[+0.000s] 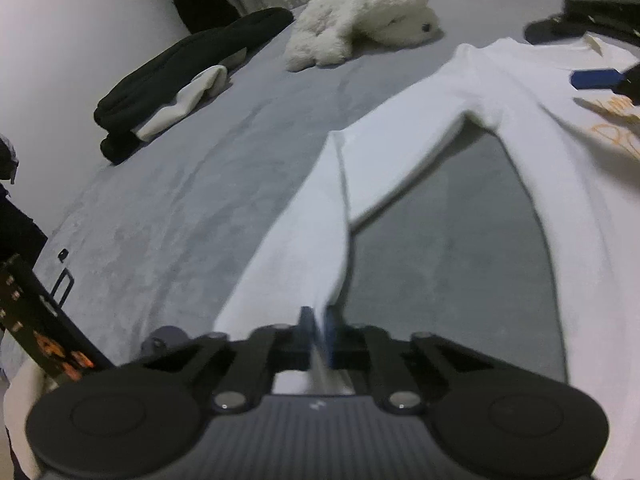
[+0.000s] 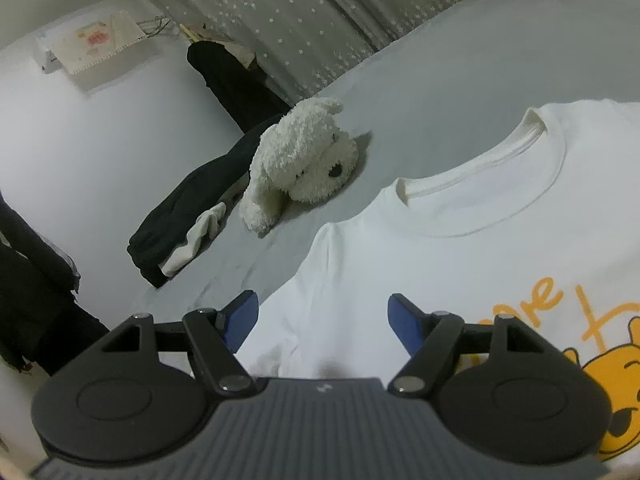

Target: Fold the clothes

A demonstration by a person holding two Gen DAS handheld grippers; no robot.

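A white long-sleeved shirt [image 2: 460, 264] with orange lettering and a yellow bear print lies face up on the grey bed [image 1: 168, 216]. Its sleeve [image 1: 404, 148] bends at the elbow and runs toward my left gripper [image 1: 318, 336], whose blue pads are shut on the cuff end and hold it a little above the bed. My right gripper [image 2: 324, 316] hovers open over the shirt's shoulder, with nothing between its fingers. In the left wrist view one blue finger [image 1: 594, 79] of the right gripper shows over the shirt's chest.
A white plush dog [image 2: 304, 160] lies on the bed beyond the shirt. A pile of black clothes [image 1: 176, 76] with a white piece sits by the wall. A starred curtain [image 2: 304, 20] hangs behind. A black box [image 1: 44, 332] with orange print stands at the near left.
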